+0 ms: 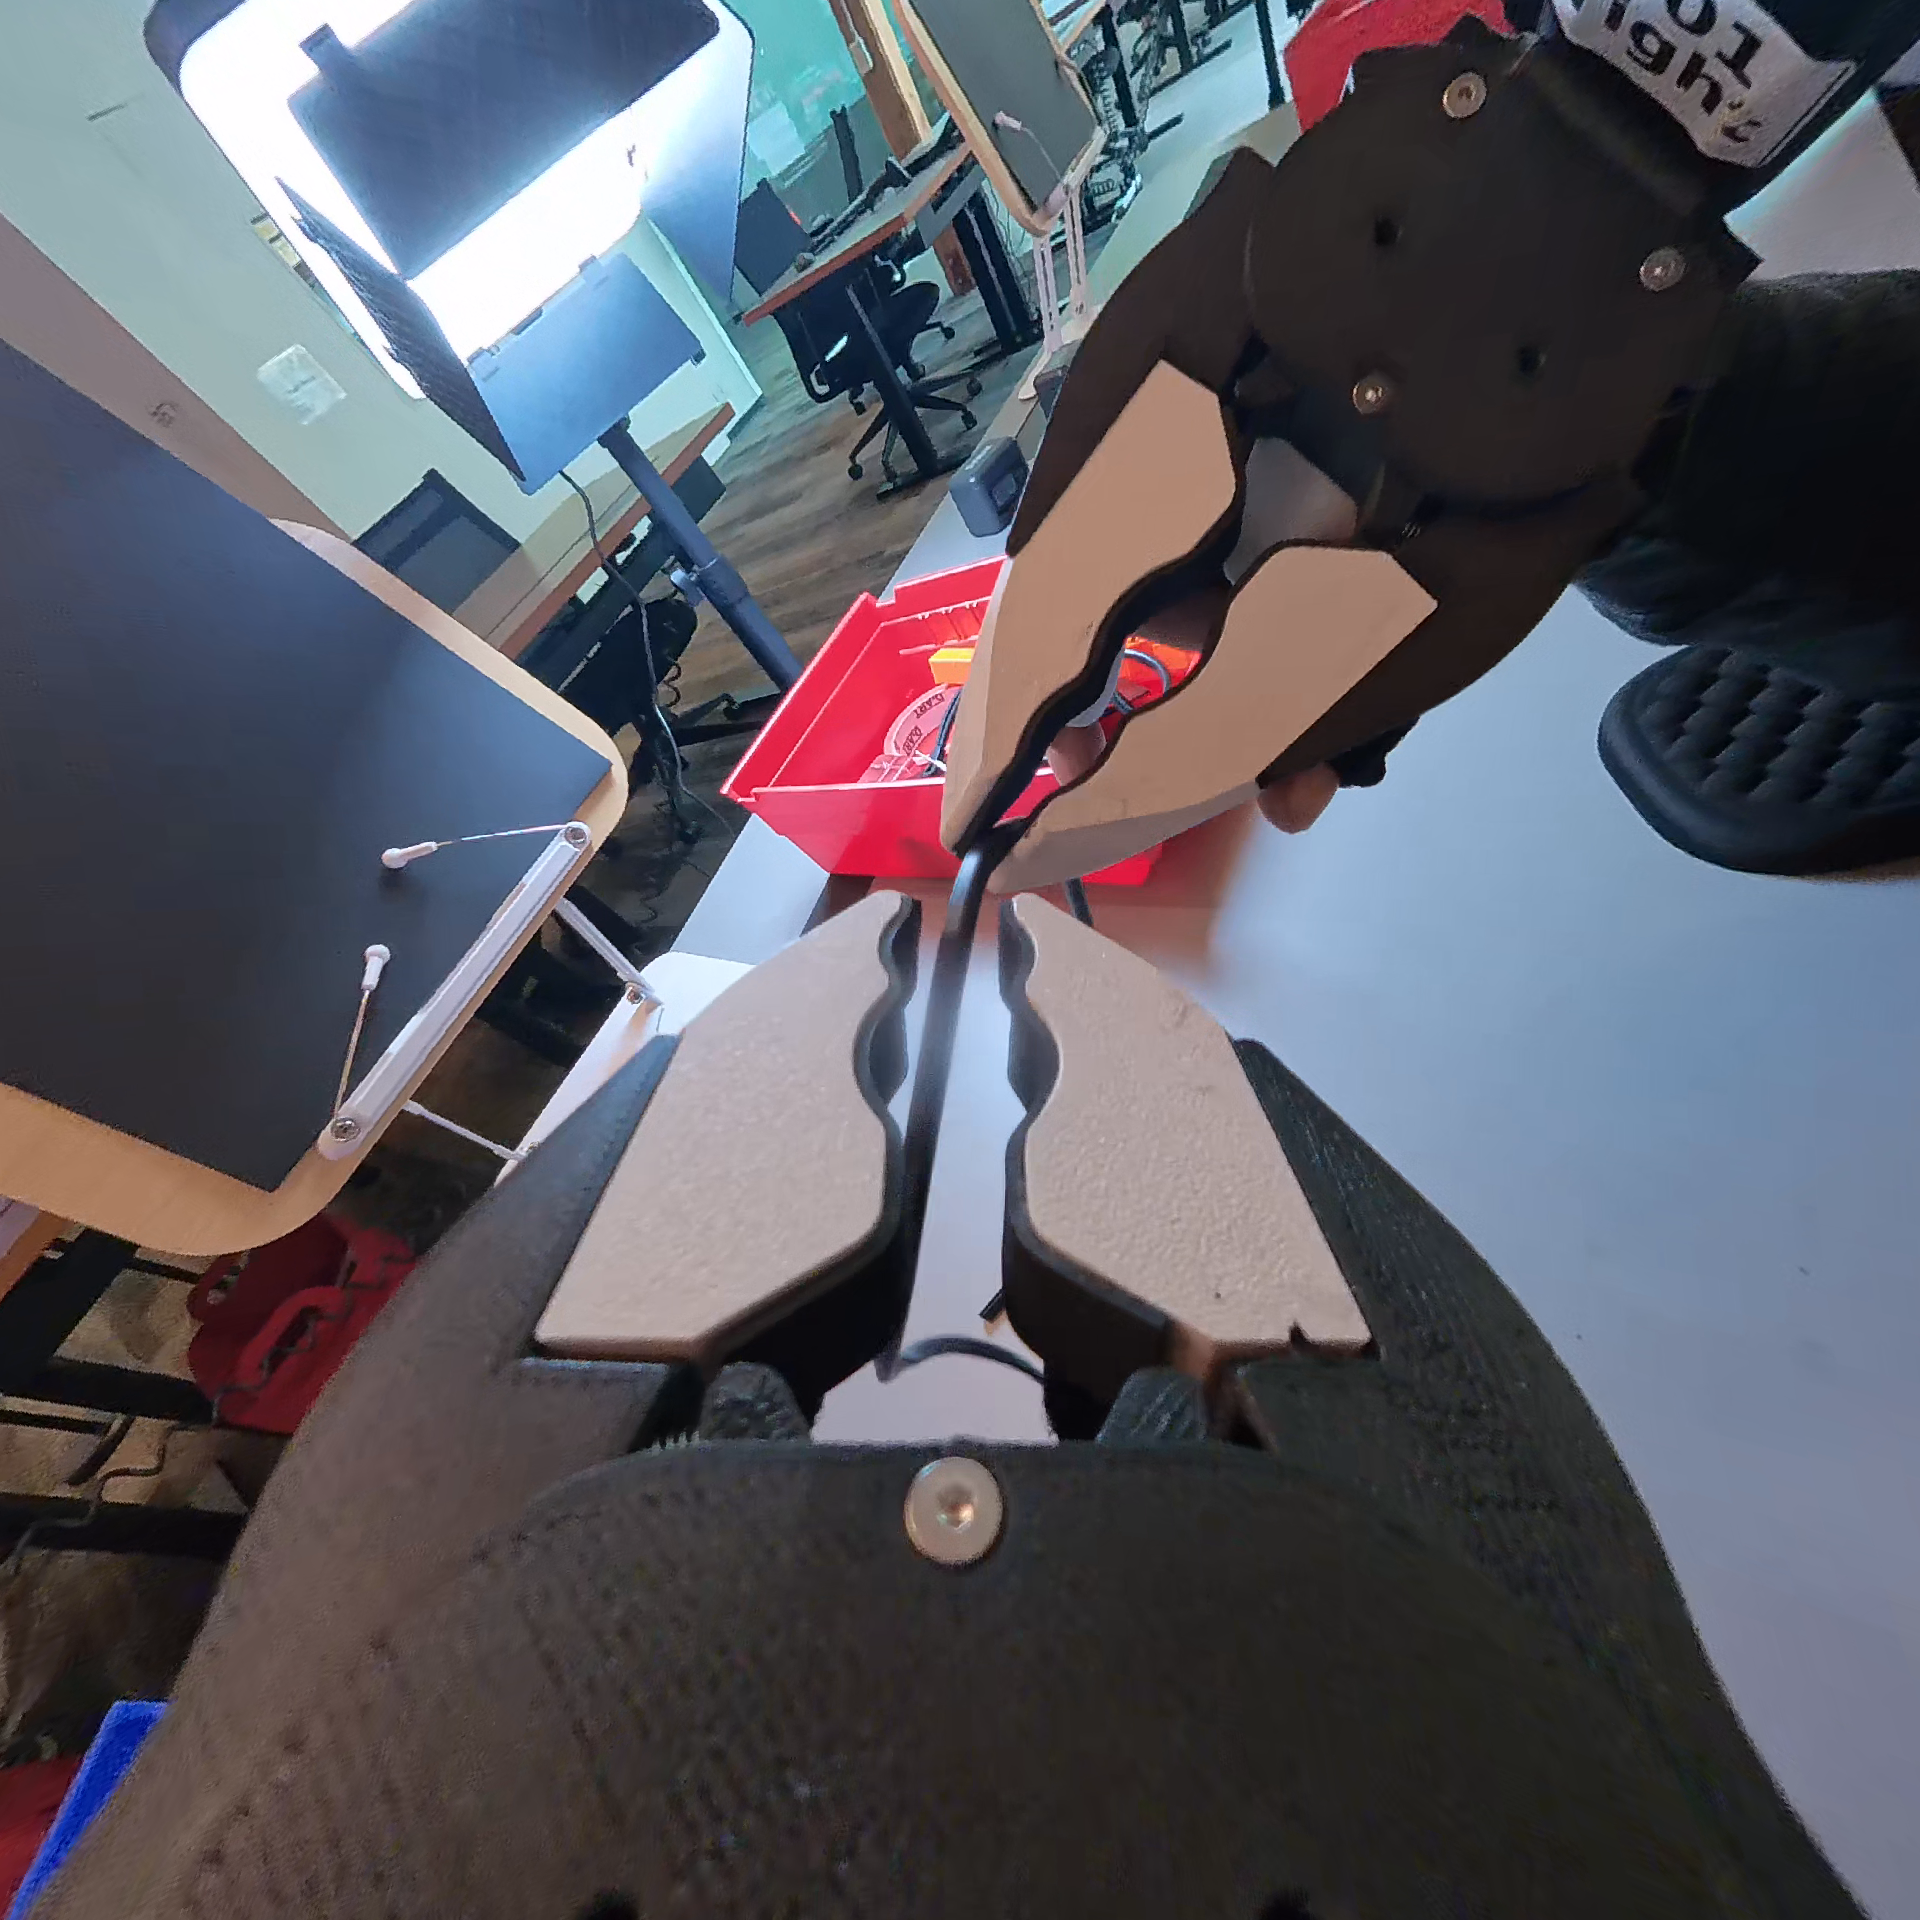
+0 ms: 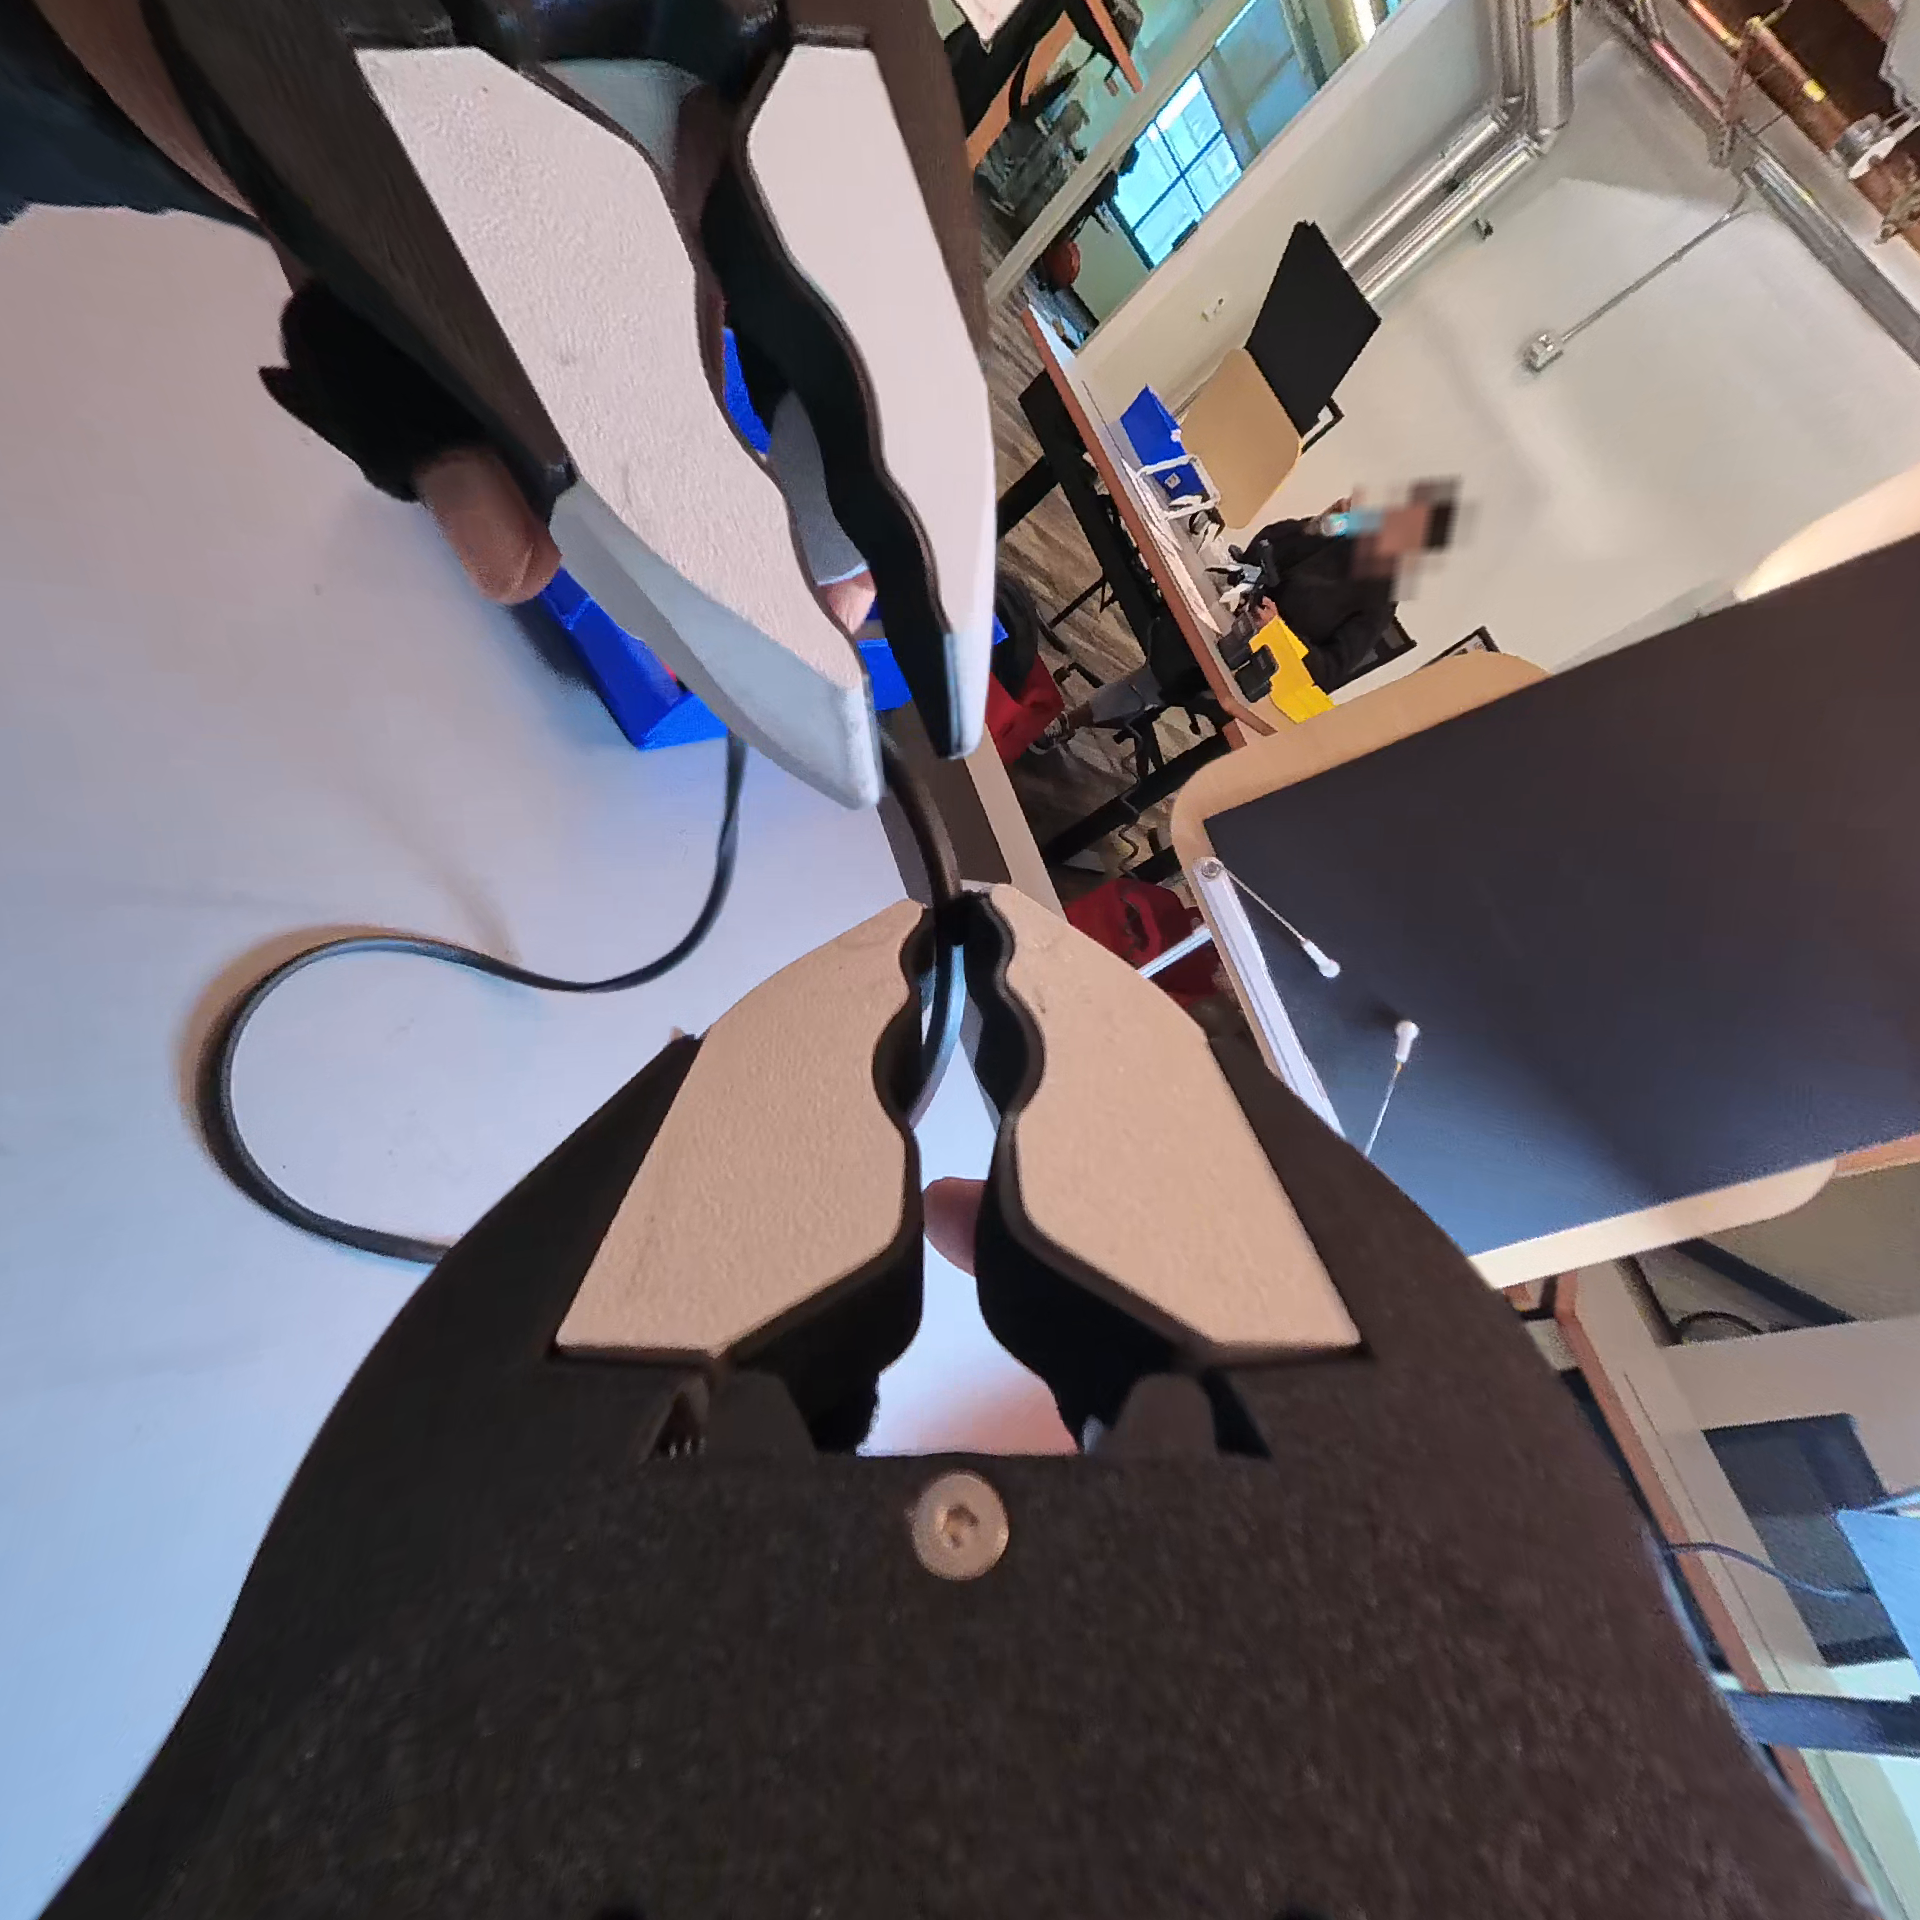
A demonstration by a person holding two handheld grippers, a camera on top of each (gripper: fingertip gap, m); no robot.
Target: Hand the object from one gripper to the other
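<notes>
A thin black cable [image 1: 935, 1039] runs lengthwise through the gap between my left gripper's [image 1: 961, 920] fingers, which stand apart and do not clamp it. My right gripper [image 1: 987, 847] comes in from the upper right and is shut on the cable just beyond the left fingertips. In the right wrist view my right gripper [image 2: 953, 906] pinches the cable [image 2: 940, 997] at its tips. The left gripper [image 2: 909, 764] hangs just above it, jaws slightly apart around the cable. The rest of the cable loops over the white table [image 2: 208, 727].
A red bin [image 1: 831, 800] holding small items stands on the table behind the grippers. A blue bin [image 2: 644, 696] sits behind the left gripper. A black panel with a wooden edge [image 1: 260, 779] stands beside the table's edge. A person [image 2: 1320, 592] sits at a far desk. Only a small space, under 4 cm, lies between the two pairs of fingers.
</notes>
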